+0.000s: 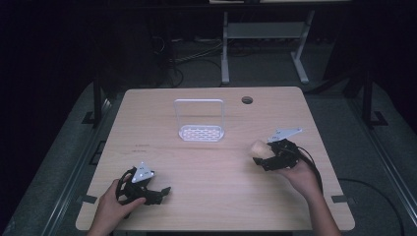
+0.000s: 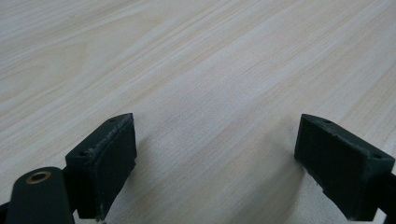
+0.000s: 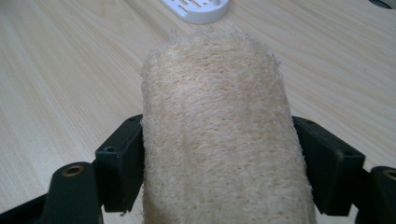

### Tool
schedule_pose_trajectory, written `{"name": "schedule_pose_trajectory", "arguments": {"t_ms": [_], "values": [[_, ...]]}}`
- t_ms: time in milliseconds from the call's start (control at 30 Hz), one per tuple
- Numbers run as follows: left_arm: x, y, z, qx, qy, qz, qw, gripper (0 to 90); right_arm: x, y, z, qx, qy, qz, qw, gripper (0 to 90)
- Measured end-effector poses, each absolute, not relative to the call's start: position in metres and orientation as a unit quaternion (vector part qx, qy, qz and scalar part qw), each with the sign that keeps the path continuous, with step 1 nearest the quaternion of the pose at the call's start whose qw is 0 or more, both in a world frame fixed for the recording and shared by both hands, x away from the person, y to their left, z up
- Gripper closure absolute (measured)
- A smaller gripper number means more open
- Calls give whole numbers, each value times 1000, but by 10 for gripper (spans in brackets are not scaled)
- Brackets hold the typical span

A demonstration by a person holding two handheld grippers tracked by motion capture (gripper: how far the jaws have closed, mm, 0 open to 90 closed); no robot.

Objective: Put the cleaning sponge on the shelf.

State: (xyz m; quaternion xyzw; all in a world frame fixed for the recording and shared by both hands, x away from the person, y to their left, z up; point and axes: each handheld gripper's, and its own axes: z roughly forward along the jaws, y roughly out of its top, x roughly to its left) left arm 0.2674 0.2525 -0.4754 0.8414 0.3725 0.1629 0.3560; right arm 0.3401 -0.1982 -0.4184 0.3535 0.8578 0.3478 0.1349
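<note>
right gripper [image 1: 266,156] is clamping the loofah sponge [image 3: 219,135] right of centre, off the counter [image 1: 206,196]; the white rack [image 1: 199,120] up-centre is waiting; left gripper [image 2: 215,158] is gaping empty.

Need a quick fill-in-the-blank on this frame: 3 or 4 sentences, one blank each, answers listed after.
1. The right hand-held gripper is shut on a beige, fibrous ____.
2. The left hand-held gripper has its jaws ____, with nothing between them.
3. The white rack stands on the ____ tabletop.
4. A round ____ is cut into the tabletop near its far edge, to the right of the rack.

Missing words: loofah sponge; open; wooden; hole
</note>
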Motion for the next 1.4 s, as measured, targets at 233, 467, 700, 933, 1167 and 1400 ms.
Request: {"name": "schedule_pose_trajectory", "arguments": {"t_ms": [233, 467, 700, 933, 1167, 1400], "values": [[267, 253, -475, 842, 372, 162, 355, 121, 343, -190, -411, 347, 859, 352, 137, 245], [267, 253, -475, 842, 372, 162, 355, 121, 346, -181, -407, 338, 861, 354, 135, 245], [267, 253, -475, 842, 373, 161, 356, 121, 352, -169, -403, 326, 865, 357, 135, 245], [267, 252, -475, 841, 374, 161, 357, 121, 357, -160, -401, 320, 866, 360, 133, 245], [267, 252, -476, 840, 373, 163, 357, 121, 362, -149, -398, 313, 868, 363, 130, 245], [267, 252, -476, 840, 374, 163, 357, 121, 367, -140, -397, 306, 869, 368, 128, 246]]}}
